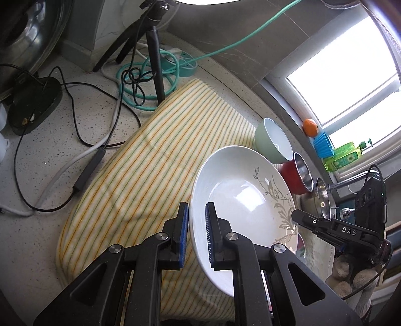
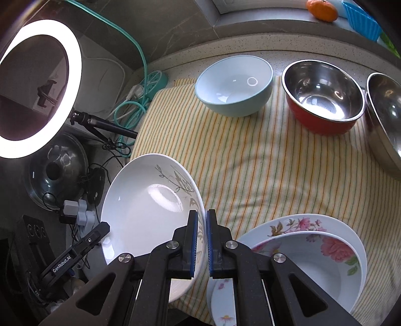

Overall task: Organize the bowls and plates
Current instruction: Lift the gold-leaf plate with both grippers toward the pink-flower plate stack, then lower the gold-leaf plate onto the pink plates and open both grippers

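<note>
A white deep plate with a grey leaf pattern [image 1: 240, 200] [image 2: 147, 215] is held tilted above the striped cloth [image 1: 150, 170] [image 2: 250, 160] by both grippers. My left gripper [image 1: 196, 238] is shut on its left rim. My right gripper [image 2: 201, 240] is shut on its right rim, and also shows in the left wrist view [image 1: 295, 216]. My left gripper shows in the right wrist view [image 2: 104, 227]. A pale green bowl [image 2: 234, 85] [image 1: 273, 140], a red steel bowl [image 2: 323, 97] [image 1: 298, 175] and a plain steel bowl [image 2: 383, 117] [image 1: 323, 200] stand along the far edge.
A stack of flowered plates [image 2: 313, 253] sits at the cloth's near right. A lit ring light [image 2: 40, 87] on a tripod [image 1: 153, 50], cables, a power strip [image 2: 153, 82] and a pot lid [image 2: 57, 173] crowd the left counter. An orange [image 2: 322, 8] lies on the windowsill.
</note>
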A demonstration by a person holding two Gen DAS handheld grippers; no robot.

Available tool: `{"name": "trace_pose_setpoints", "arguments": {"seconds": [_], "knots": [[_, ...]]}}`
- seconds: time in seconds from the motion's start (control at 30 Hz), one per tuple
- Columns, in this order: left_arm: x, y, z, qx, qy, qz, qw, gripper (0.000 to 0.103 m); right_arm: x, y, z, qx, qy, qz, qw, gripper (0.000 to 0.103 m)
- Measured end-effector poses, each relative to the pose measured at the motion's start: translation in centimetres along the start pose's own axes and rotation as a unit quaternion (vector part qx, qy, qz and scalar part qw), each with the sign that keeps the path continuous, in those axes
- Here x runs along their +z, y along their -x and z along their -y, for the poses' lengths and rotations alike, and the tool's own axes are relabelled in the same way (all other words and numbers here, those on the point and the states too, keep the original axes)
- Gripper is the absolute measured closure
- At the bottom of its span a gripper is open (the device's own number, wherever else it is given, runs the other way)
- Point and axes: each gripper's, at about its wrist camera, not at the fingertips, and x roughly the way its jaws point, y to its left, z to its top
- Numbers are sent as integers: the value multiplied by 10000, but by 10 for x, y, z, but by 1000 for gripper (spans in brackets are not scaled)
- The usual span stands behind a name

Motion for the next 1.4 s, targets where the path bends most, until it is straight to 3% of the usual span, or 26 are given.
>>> {"name": "trace_pose_setpoints", "arguments": {"seconds": [0.83, 1.4], "knots": [[-26, -26, 85, -416, -1037, -518, 9924, 92, -56, 77, 94, -180, -943, 585, 9937, 96], [-51, -41, 118, -440, -1645, -795, 9822, 92, -101, 97, 131, -235, -1462, 717, 9864, 96]]}}
